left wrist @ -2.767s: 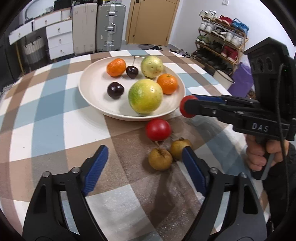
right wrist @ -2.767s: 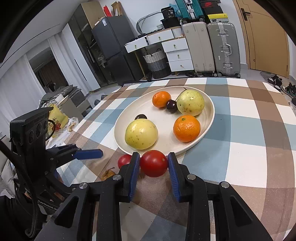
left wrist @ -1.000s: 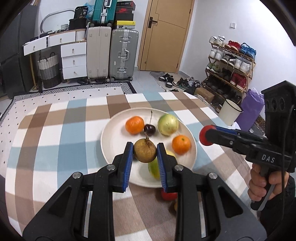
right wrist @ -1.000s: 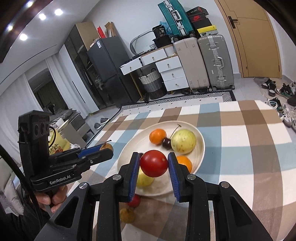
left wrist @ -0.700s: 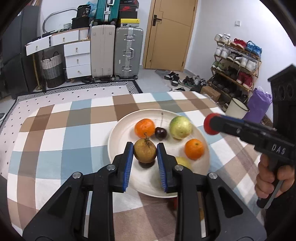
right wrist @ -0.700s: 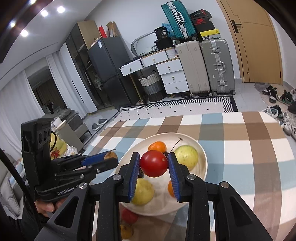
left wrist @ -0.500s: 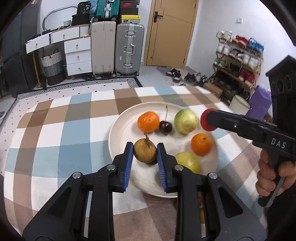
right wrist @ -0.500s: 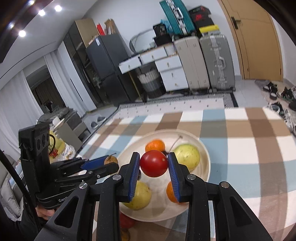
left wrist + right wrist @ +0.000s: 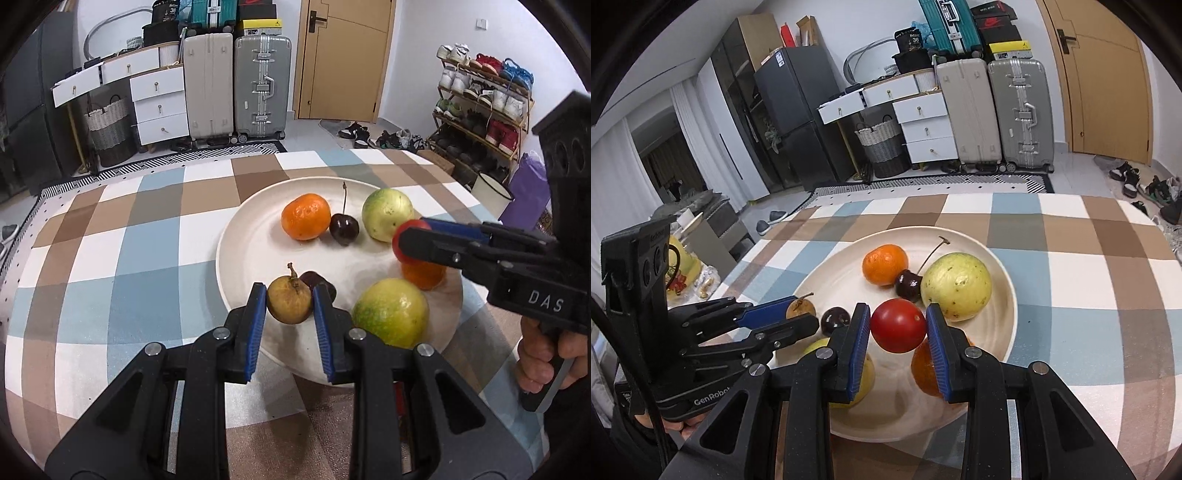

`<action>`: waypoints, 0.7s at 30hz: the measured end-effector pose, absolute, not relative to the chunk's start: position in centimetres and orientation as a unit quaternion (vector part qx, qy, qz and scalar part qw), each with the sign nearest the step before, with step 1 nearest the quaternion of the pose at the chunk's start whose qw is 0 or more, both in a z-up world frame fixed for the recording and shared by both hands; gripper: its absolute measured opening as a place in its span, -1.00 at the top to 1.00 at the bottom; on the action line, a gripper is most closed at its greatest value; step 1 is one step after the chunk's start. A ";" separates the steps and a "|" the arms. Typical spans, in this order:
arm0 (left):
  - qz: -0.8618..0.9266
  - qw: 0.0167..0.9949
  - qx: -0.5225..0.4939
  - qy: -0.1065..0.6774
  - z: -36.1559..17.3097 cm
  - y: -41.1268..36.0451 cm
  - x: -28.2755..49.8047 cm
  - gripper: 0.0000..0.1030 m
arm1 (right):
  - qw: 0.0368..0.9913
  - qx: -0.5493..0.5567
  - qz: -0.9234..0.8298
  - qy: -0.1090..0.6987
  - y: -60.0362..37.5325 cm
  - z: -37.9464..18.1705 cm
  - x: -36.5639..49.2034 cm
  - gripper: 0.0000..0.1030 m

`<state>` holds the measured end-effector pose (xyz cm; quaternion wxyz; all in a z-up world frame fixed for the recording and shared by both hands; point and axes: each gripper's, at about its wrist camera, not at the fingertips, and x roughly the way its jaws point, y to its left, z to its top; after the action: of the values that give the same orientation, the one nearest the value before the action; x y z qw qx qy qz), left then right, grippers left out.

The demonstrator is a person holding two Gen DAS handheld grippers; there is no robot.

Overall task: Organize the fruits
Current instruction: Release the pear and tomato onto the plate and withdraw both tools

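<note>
A cream plate (image 9: 251,254) (image 9: 1001,325) on the checked table holds two oranges (image 9: 306,216), two dark cherries (image 9: 344,229), and two yellow-green round fruits (image 9: 390,312). My left gripper (image 9: 289,301) is shut on a small brown pear (image 9: 289,300) and holds it over the plate's near left part. My right gripper (image 9: 897,326) is shut on a red tomato (image 9: 897,325) above the plate's near right part, over an orange (image 9: 923,369). The left gripper (image 9: 798,314) also shows in the right wrist view, with the pear (image 9: 798,306) in it.
The checked tablecloth (image 9: 110,258) spreads left and beyond the plate. A bit of red fruit (image 9: 398,395) shows on the table behind my left gripper's right finger. Suitcases (image 9: 236,85), drawers and a shoe rack (image 9: 484,103) stand beyond the table.
Both grippers have come lower and closer over the plate, each still holding its fruit. The plate looks larger in both views.
</note>
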<state>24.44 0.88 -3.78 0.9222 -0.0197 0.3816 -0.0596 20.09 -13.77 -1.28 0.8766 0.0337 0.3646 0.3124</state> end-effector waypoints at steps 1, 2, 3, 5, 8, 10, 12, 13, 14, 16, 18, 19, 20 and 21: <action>-0.059 0.922 -0.018 0.383 -3.8 0.8 24.4 0.55 | 0.877 0.035 0.312 0.364 -13.8 -1.3 20.1 0.39; -0.059 0.922 -0.016 0.383 -3.8 0.7 24.4 0.55 | 0.878 0.036 0.311 0.362 -13.9 -1.2 20.1 0.39; -0.059 0.922 -0.016 0.383 -3.8 0.7 24.4 0.55 | 0.881 0.037 0.308 0.358 -13.9 -1.1 20.0 0.39; -0.060 0.923 -0.018 0.380 -3.8 0.7 24.3 0.55 | 0.882 0.035 0.308 0.354 -14.0 -0.9 20.0 0.39; -0.059 0.927 -0.021 0.370 -3.2 0.8 24.0 0.55 | 0.886 0.030 0.304 0.349 -14.0 -0.5 19.9 0.39; -0.062 0.928 -0.024 0.366 -2.8 1.0 23.8 0.51 | 0.884 0.030 0.308 0.349 -14.0 -0.4 19.8 0.38; -0.055 0.930 -0.029 0.361 -2.3 1.4 23.8 0.16 | 0.890 0.033 0.301 0.342 -14.2 0.0 19.7 0.26; -0.050 0.933 -0.033 0.356 -2.0 1.7 23.6 0.02 | 0.891 0.034 0.302 0.337 -14.4 0.3 19.6 0.25; -0.046 0.935 -0.037 0.350 -1.7 2.1 23.4 -0.24 | 0.891 0.033 0.303 0.335 -14.4 0.5 19.5 0.24; -0.039 0.940 -0.048 0.336 -1.0 2.7 23.0 -0.53 | 0.897 0.029 0.296 0.328 -14.7 0.9 19.4 0.14; -0.036 0.943 -0.061 0.326 -0.5 3.4 22.7 -0.66 | 0.898 0.029 0.296 0.324 -14.8 1.2 19.3 0.04; -0.038 0.942 -0.069 0.326 -0.3 3.7 22.6 -0.69 | 0.897 0.028 0.297 0.326 -14.9 1.2 19.3 -0.08; -0.037 0.941 -0.073 0.327 -0.1 4.0 22.6 -0.81 | 0.896 0.027 0.297 0.330 -14.9 1.3 19.4 -0.19; -0.037 0.942 -0.077 0.325 0.1 4.1 22.5 -0.97 | 0.896 0.028 0.297 0.330 -14.9 1.3 19.4 -0.43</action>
<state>22.52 4.14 0.11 0.9417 -0.0773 0.3253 -0.0368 19.37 -14.92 1.29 0.8956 0.0276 0.3297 0.2975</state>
